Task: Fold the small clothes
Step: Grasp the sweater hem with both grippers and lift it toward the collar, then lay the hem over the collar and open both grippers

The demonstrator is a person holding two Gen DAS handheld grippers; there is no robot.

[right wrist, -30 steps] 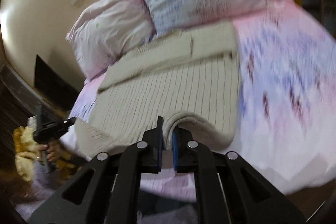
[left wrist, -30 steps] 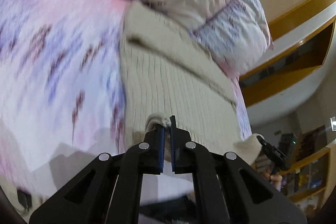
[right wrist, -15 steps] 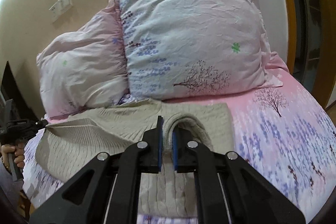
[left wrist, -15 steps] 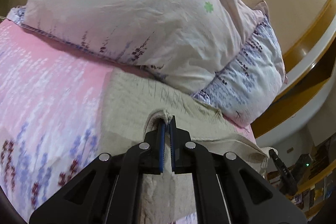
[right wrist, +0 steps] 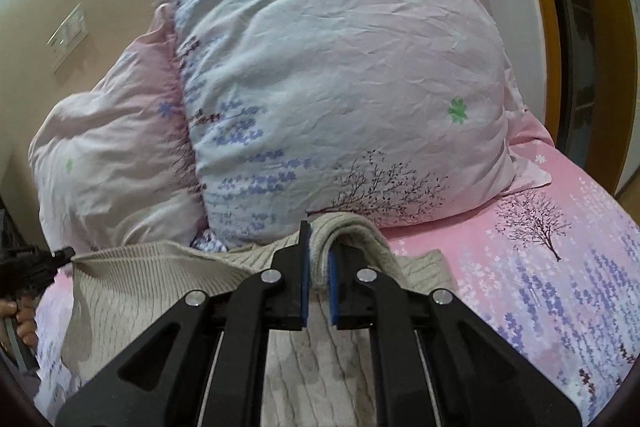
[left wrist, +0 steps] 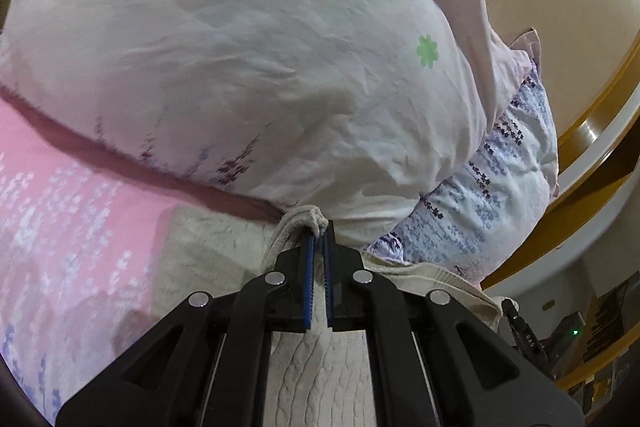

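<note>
Beige ribbed knit sweater (right wrist: pixel 168 291) lay on the pink floral bedsheet (right wrist: pixel 540 267), its near hem lifted up toward the pillows. Left gripper (left wrist: pixel 319 247) was clamped on a bunched fold of the knit, blue pads pressed together with fabric poking out above the tips. Right gripper (right wrist: pixel 319 251) was clamped on a thicker roll of the same hem, cloth looping over its right finger. Directly ahead and touching the raised fabric: two pillows blocking the way. Pale pink pillow (left wrist: pixel 240 67) filled most of the left wrist view; blue-and-white floral pillow (right wrist: pixel 340 87) sat beside it, partly overlapping. At the right view's left edge, the other gripper's tip pinched the sweater corner, with a hand (right wrist: pixel 20 311) on its handle. Behind the pillows, cream wall with a switch plate (right wrist: pixel 68 37); wooden trim (left wrist: pixel 592 131) on the right. Cluttered shelves beyond, too blurred to identify.
</note>
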